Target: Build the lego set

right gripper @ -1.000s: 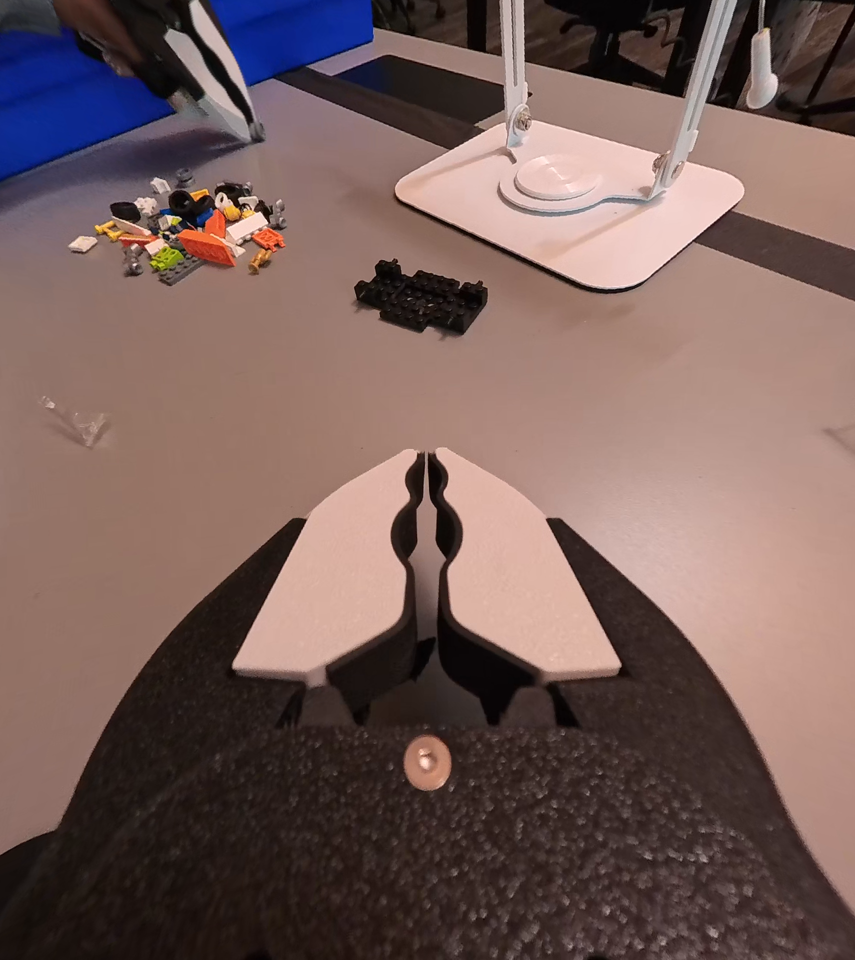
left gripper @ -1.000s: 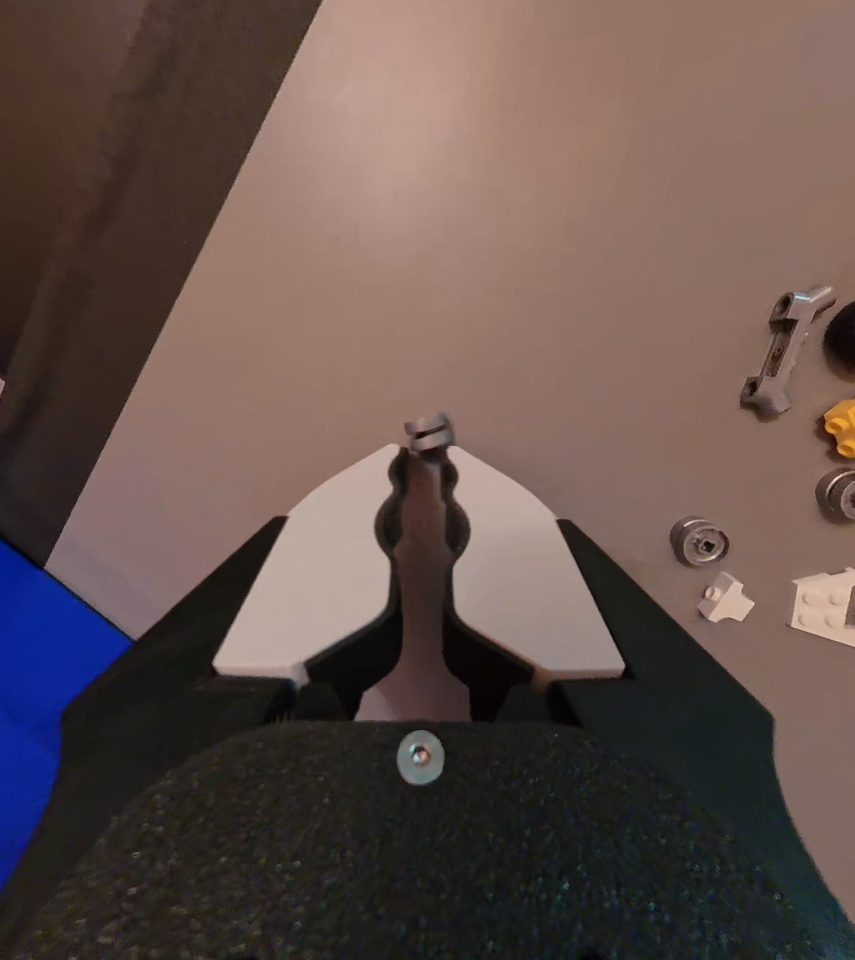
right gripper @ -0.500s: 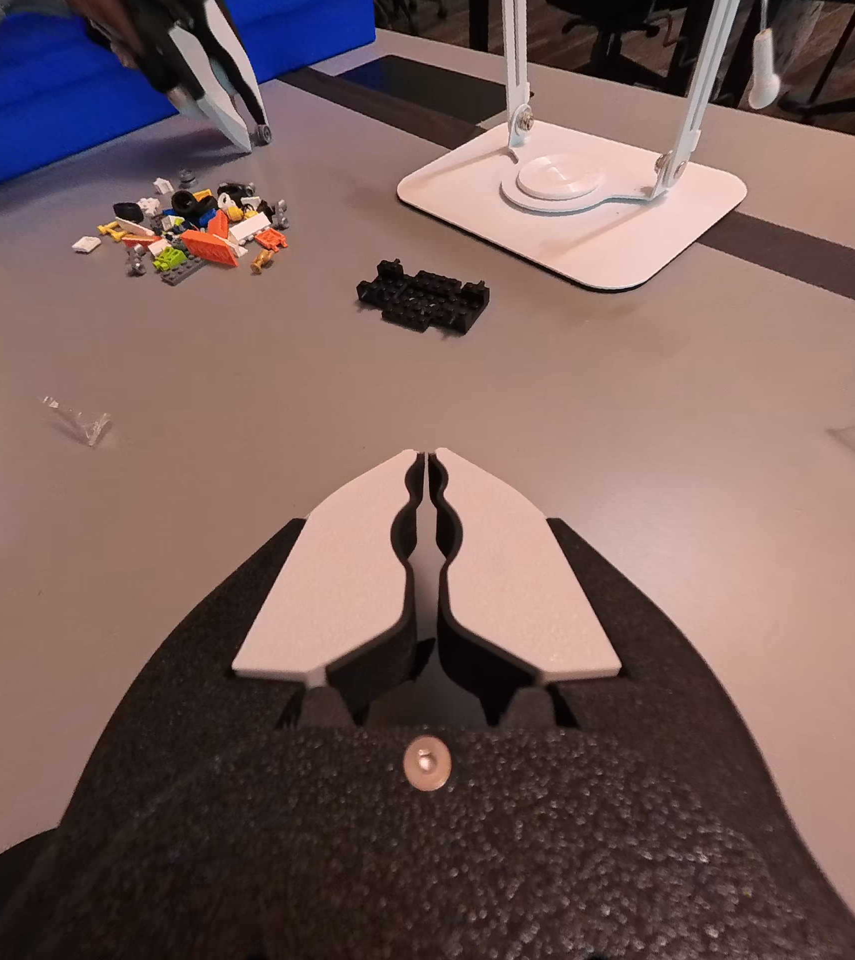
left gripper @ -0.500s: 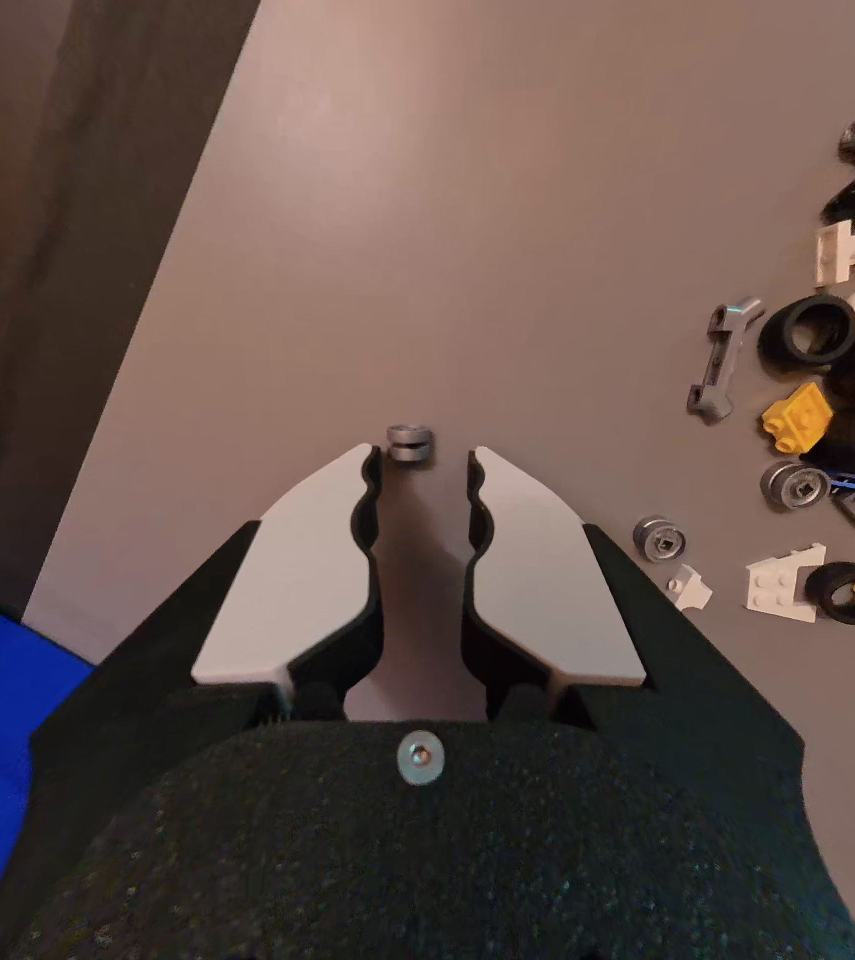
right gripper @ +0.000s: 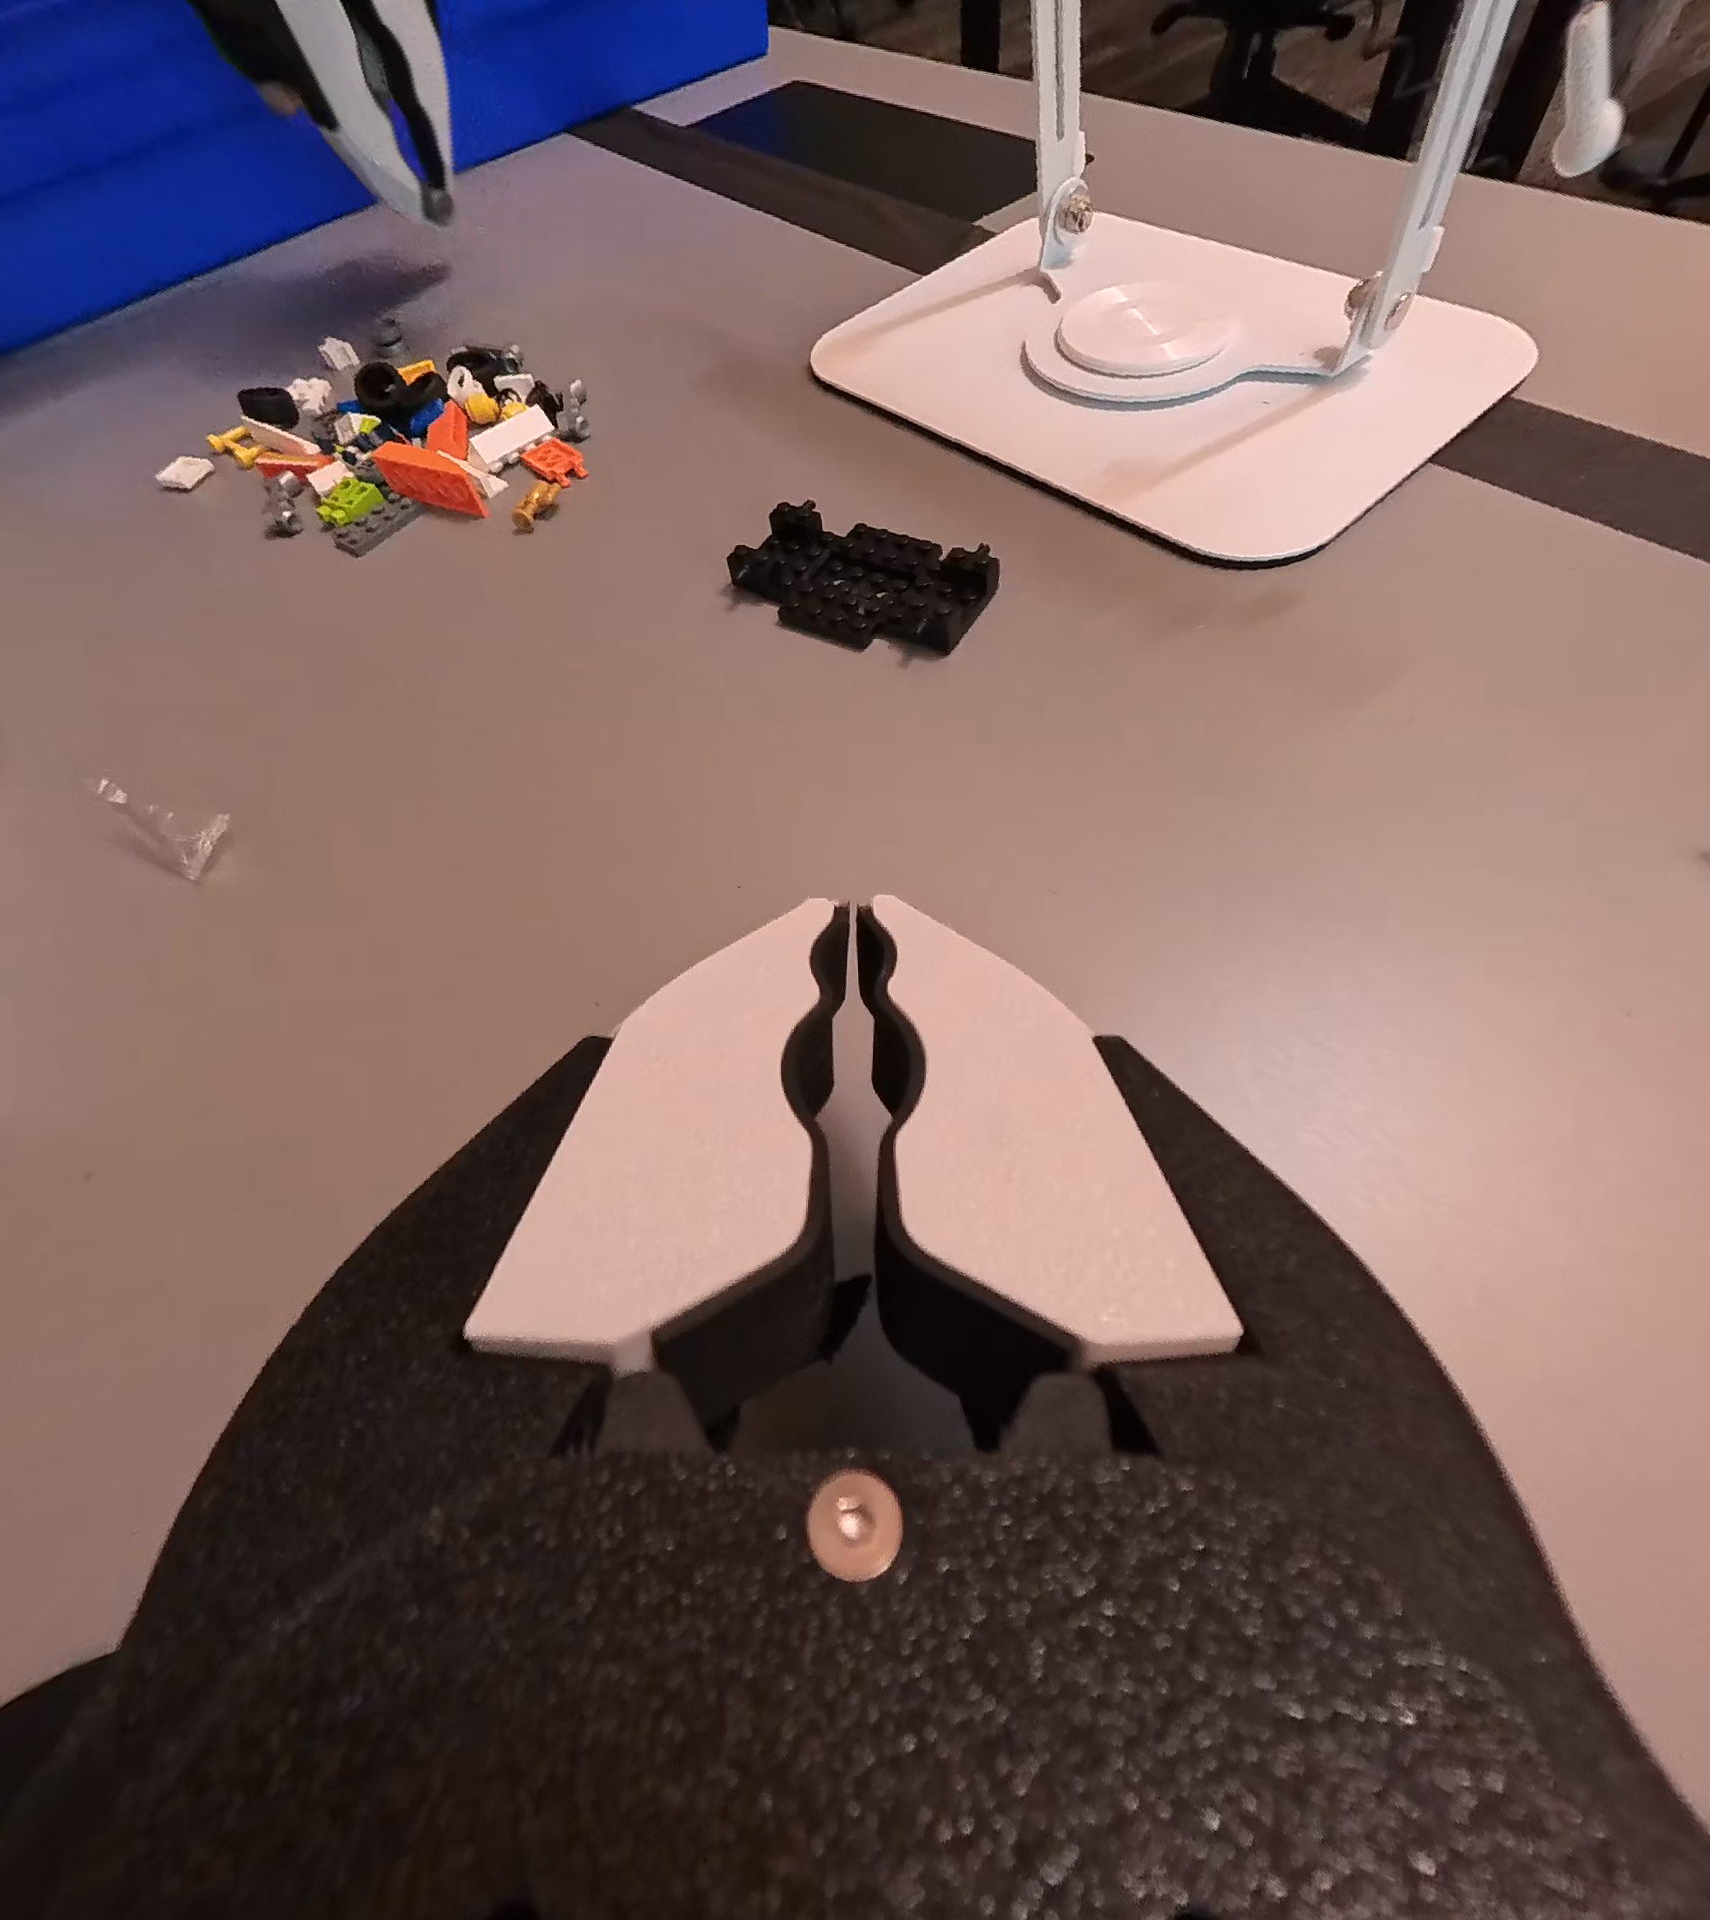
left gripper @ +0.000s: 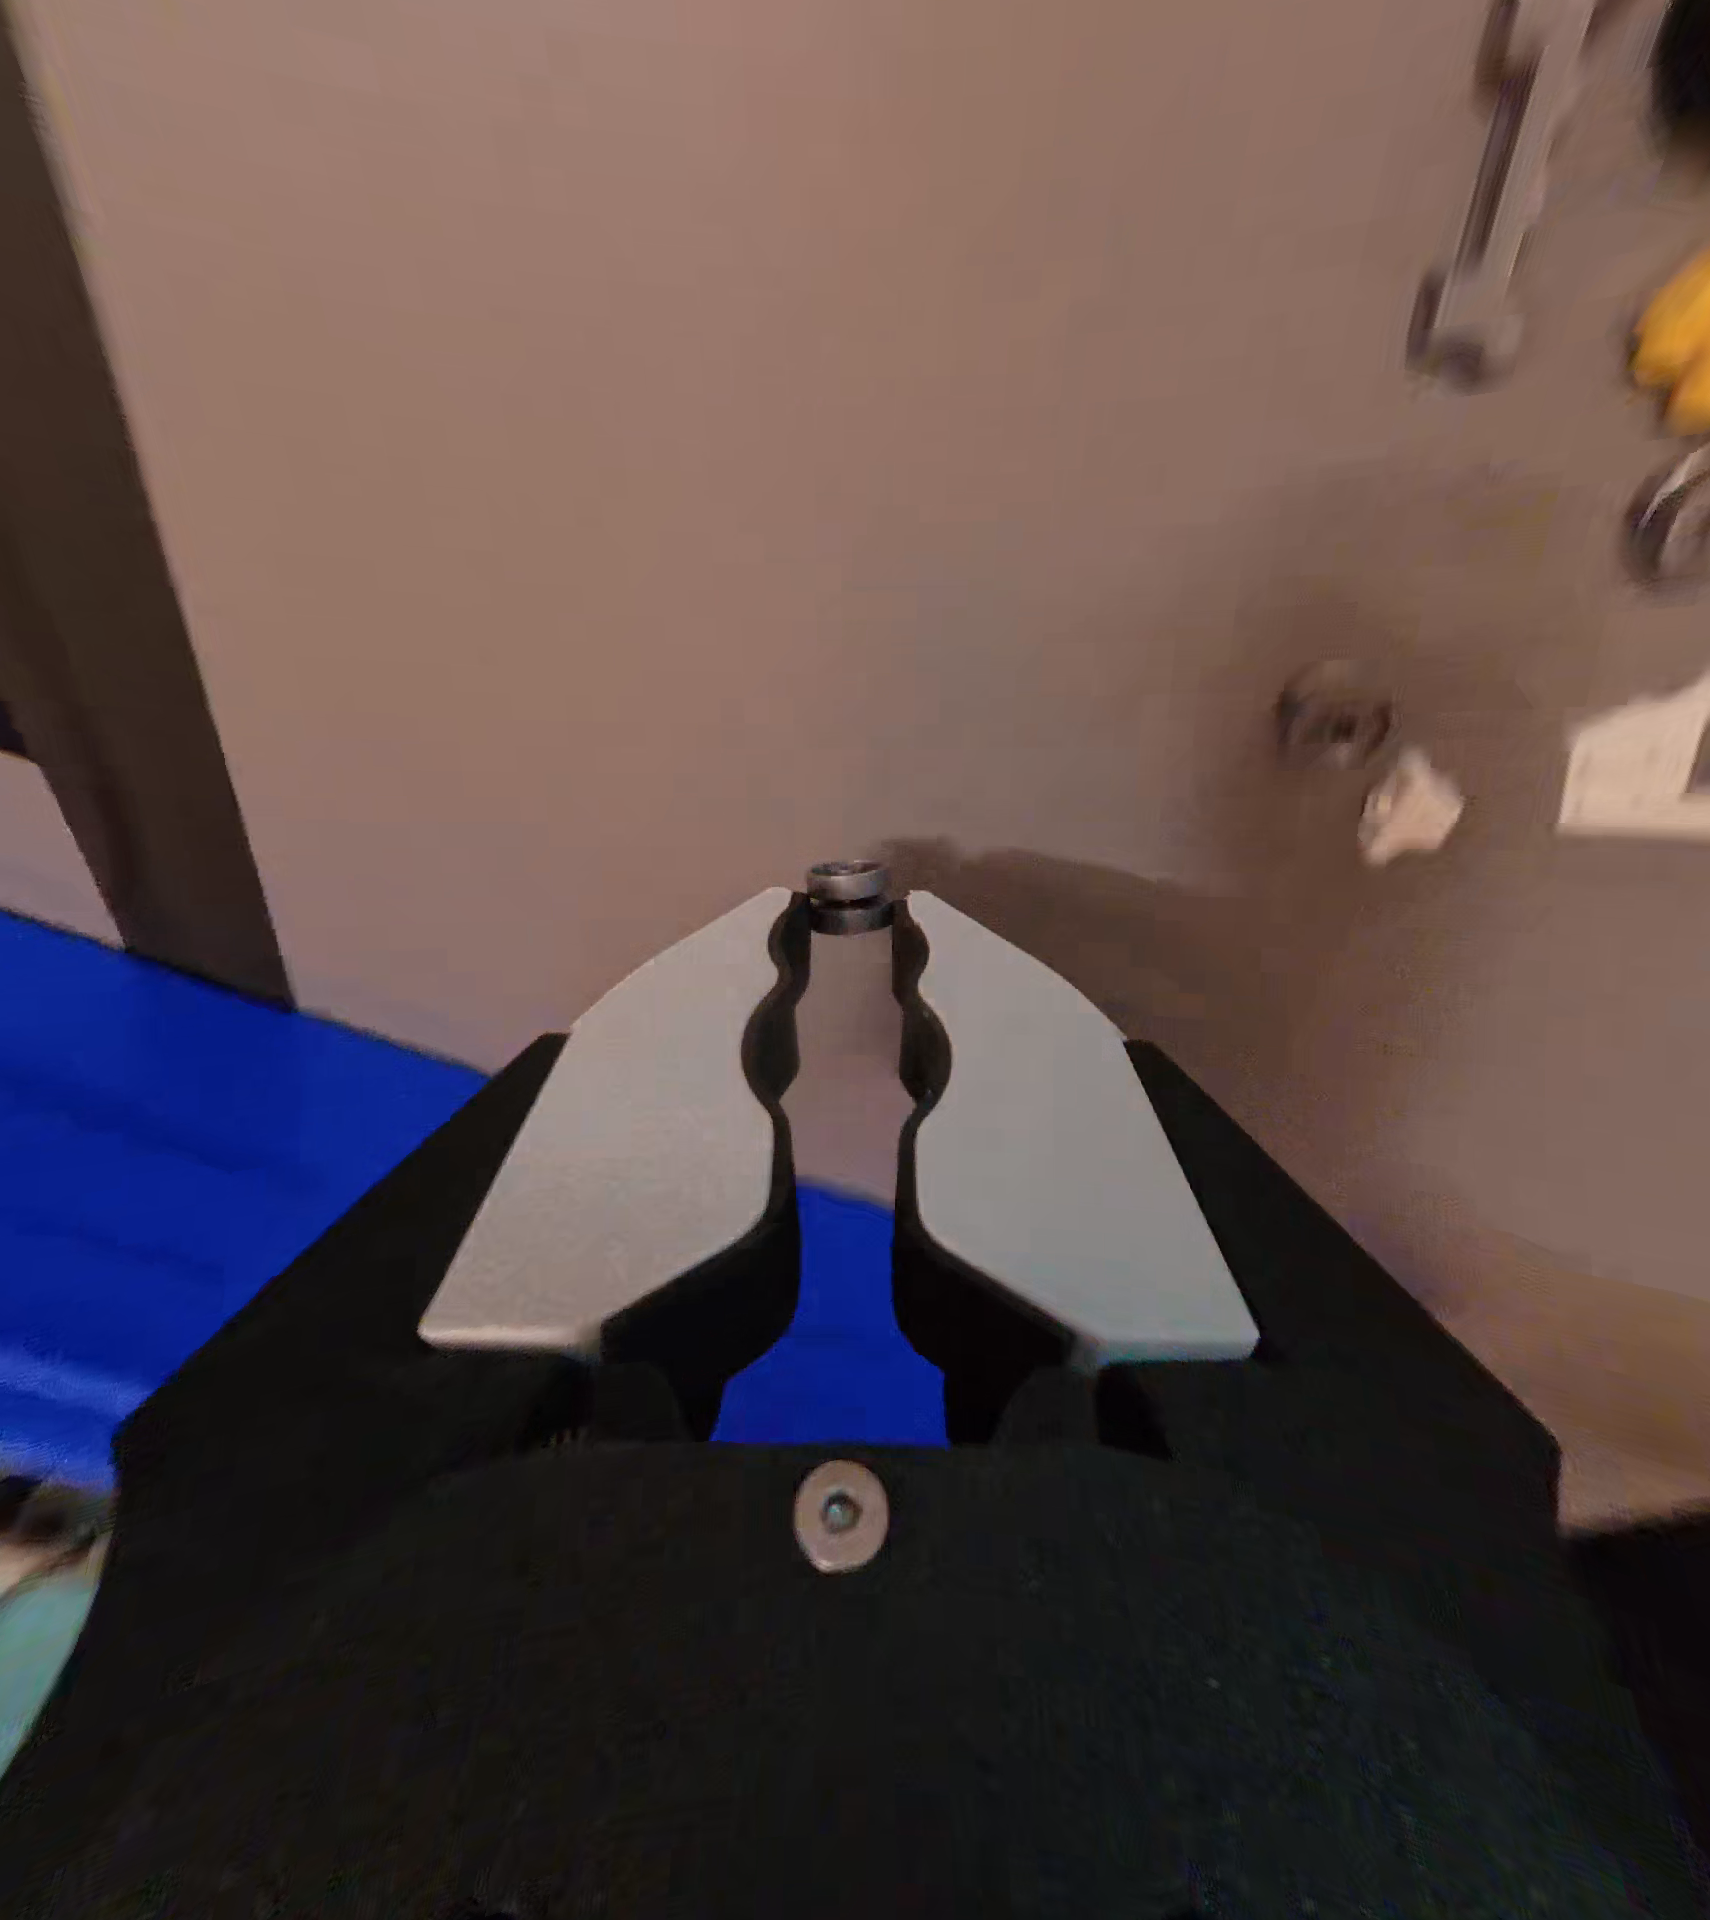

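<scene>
Just pinched again after a short let-go: small grey round piece (left gripper: 846, 896) in left gripper (left gripper: 848, 914) tips, lifted above table (right gripper: 1142, 831) (right gripper (right gripper: 853, 910) closed, empty), ready for black base (right gripper: 863, 589).

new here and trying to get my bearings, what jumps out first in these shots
The bright pile of loose lego pieces at the table's far left stands out, with the black lego base alone nearer the middle. The left gripper pinches a small grey round piece at its tips.
</scene>
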A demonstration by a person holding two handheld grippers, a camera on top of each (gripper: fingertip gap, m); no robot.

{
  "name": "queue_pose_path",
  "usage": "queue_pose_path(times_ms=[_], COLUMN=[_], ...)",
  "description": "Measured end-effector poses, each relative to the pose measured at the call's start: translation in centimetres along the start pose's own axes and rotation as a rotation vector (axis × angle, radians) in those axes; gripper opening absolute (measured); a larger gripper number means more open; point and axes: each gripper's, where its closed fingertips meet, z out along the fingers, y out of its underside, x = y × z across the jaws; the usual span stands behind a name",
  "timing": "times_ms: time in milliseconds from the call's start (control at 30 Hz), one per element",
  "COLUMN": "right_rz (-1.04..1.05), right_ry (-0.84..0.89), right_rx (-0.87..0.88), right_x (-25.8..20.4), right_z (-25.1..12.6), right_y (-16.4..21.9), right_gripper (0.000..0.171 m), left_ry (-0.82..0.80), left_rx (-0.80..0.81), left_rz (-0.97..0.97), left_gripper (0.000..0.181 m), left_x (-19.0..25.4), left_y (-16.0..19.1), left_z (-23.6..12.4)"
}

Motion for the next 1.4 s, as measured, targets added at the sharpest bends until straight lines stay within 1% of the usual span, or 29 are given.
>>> queue_pose_path(times_ms=[67,133,200,267,467,600,700,867,1033,1100,1167,1300,1400], right_rz=[-0.005,-0.013,-0.021,-0.025,-0.003,-0.008,-0.010,-0.009,-0.009,-0.011,-0.014,-0.021,-0.031], right_ry=[-0.003,-0.003,0.003,0.012,0.013,0.007,0.004,0.005,0.002,-0.001,-0.002,-0.008,0.002], right_rx=[-0.004,-0.006,-0.006,-0.005,-0.005,-0.015,-0.020,-0.019,-0.019,-0.022,-0.024,0.012,0.072], right_x=[-0.1,-0.2,-0.2,-0.1,0.3,0.2,0.1,0.1,0.0,-0.1,-0.1,-0.2,-0.1], right_z=[0.1,0.1,0.0,-0.1,-0.1,0.0,0.1,0.1,0.1,0.2,0.3,0.0,-0.4], right_y=[0.0,0.0,0.0,-0.1,0.1,0.3,0.4,0.4,0.4,0.4,0.4,-0.1,-1.1], right_gripper=[0.001,0.001,0.001,0.001,0.001,0.001,0.001,0.001,0.001,0.001,0.001,0.001,0.003], left_ry=[-0.011,0.043,0.067,0.087,0.125,0.140,0.141,0.143,0.089,0.080,0.058,0.050,-0.012], left_rx=[-0.197,-0.376,-0.495,-0.570,-0.627,-0.591,-0.536,-0.380,-0.092,0.073,0.278,0.705,0.956], left_rz=[0.094,0.144,0.208,0.251,0.312,0.307,0.293,0.215,0.091,0.010,-0.060,-0.185,-0.262], left_gripper=[0.015,0.015,0.015,0.016,0.015,0.025,0.025,0.025,0.022,0.022,0.021,0.020,0.017], left_x=[0.4,1.4,1.9,2.1,2.5,2.6,2.7,3.1,3.2,3.5,3.9,6.2,8.2], left_y=[1.8,2.9,3.2,2.9,1.7,1.3,1.1,1.2,1.1,0.4,-1.3,-6.0,-9.4], left_z=[-0.3,-0.4,-0.2,0.1,0.2,0.0,-0.2,-0.8,-1.3,-1.8,-2.8,-6.2,-8.4])
